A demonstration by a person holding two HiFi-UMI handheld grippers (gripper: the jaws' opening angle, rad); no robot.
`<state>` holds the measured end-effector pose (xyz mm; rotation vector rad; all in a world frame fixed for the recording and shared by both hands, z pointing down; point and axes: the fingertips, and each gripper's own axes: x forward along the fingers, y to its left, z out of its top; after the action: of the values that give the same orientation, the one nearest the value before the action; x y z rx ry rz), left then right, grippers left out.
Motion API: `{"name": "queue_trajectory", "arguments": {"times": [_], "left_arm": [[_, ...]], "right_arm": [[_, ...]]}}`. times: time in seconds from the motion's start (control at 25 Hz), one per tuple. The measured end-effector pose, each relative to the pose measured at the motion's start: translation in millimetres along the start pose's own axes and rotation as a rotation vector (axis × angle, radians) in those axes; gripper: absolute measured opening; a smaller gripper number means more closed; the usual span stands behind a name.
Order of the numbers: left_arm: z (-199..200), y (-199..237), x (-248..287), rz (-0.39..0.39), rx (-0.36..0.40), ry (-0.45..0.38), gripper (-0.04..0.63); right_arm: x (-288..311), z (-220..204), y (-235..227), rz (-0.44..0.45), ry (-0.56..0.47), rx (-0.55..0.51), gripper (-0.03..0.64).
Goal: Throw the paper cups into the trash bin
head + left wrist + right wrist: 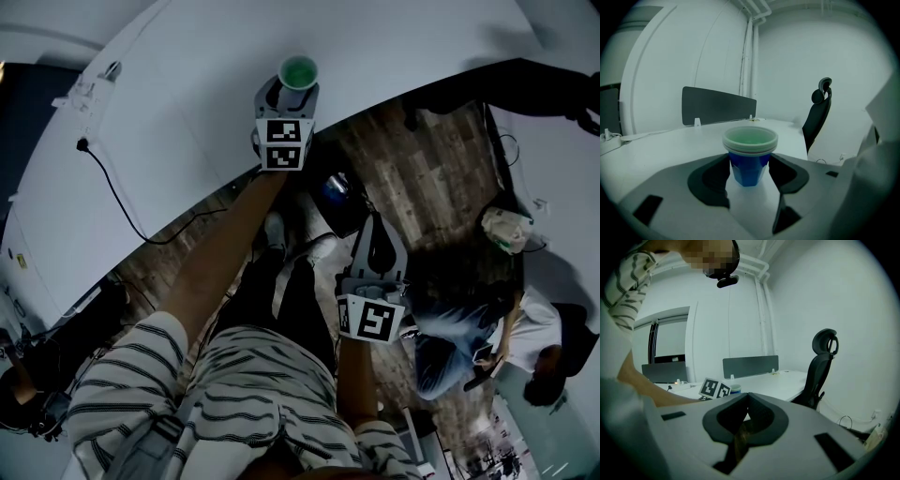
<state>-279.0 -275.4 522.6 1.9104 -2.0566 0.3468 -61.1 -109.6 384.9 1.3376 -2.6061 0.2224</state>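
A blue paper cup (299,71) with a white rim and green inside stands upright on the white table (187,84), near its edge. My left gripper (292,88) reaches over the table with the cup (750,157) between its jaws. In the left gripper view this gripper (749,160) stands open, its dark pads (710,176) close beside the cup's sides, and I see no squeeze on it. My right gripper (376,223) hangs lower over the wooden floor, away from the table. The right gripper (746,397) is shut with nothing in it. A dark round container (336,192) with something blue sits on the floor by the table edge.
A black cable (122,202) and a power strip (94,84) lie on the table's left part. A grey divider panel (717,105) stands at the table's far side, a black office chair (819,115) beyond it. A person (525,337) sits at the right, near a white bag (506,230).
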Motion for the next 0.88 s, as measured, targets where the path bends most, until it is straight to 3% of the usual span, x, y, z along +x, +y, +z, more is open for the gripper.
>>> {"name": "queue_trajectory", "arguments": {"times": [0.44,0.88], "left_arm": [[30,-10,-33,-0.007,-0.021,-0.064,0.278],[66,-38,-84,-0.052,0.016,-0.117,0.278]], "right_arm": [[-21,14,-8,-0.041,-0.035,0.012,0.011],[-54,33,-9,-0.059,-0.08,0.021,0.011]]}}
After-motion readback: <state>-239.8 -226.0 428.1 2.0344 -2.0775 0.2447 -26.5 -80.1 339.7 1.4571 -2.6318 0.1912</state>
